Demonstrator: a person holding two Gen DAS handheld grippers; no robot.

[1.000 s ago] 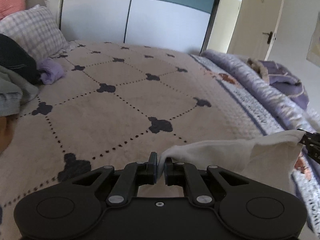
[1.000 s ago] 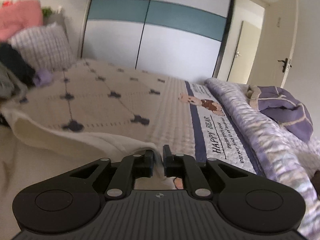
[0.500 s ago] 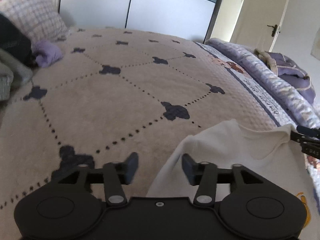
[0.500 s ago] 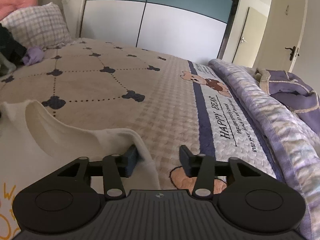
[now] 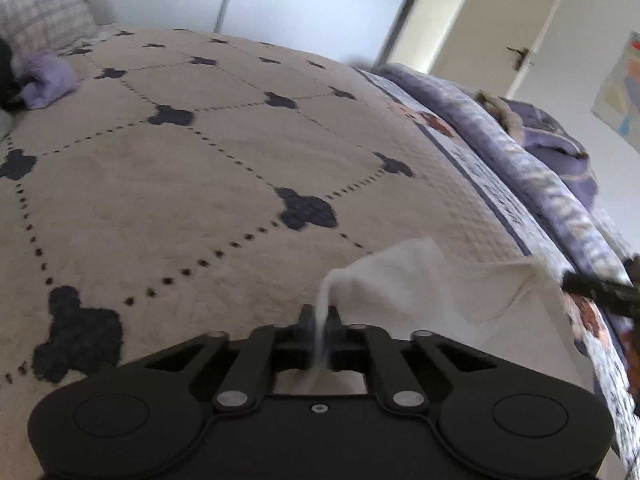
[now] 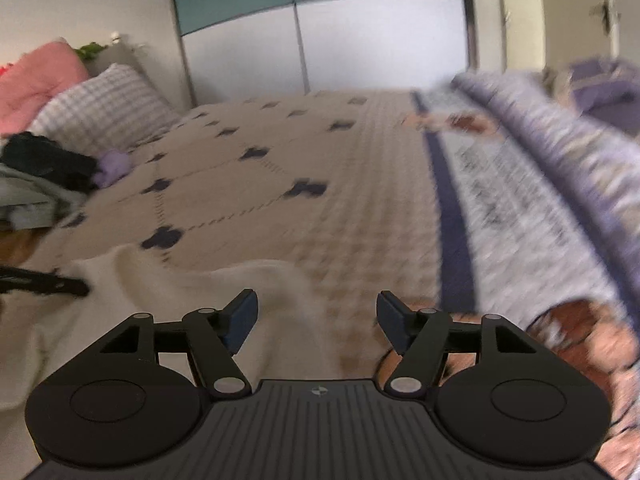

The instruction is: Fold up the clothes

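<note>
Two views, listed in turn.

Left wrist view: the left gripper point(image 5: 320, 318) sits low in the frame, its jaws pinched together on a thin fold of the white garment point(image 5: 424, 280). The cloth rises in a narrow strip out of the jaws, then spreads to the right as a slack sheet over the near right part of the bed. The beige bedspread point(image 5: 192, 184), marked with dark clover shapes joined by dotted lines, fills most of the frame. A lilac rolled cloth point(image 5: 50, 80) lies at far left, just below a checked pillow point(image 5: 40, 20). A purple quilt point(image 5: 532, 168) runs along the right side of the bed. The right gripper's dark fingertip shows at the right edge, by the far corner of the garment; whether it touches the cloth cannot be told. A white and teal wardrobe point(image 5: 300, 4) stands behind the bed.

Right wrist view, blurred: the right gripper point(image 6: 316, 314) has its jaws apart and widening. A ridge of the white garment point(image 6: 256, 280) lies on the bed between and ahead of the fingers; the pads are clear of it. The garment extends left to the left gripper's dark tip at the frame edge. Dark and grey clothes point(image 6: 44, 168) are piled at left below a pink pillow point(image 6: 36, 76).
</note>
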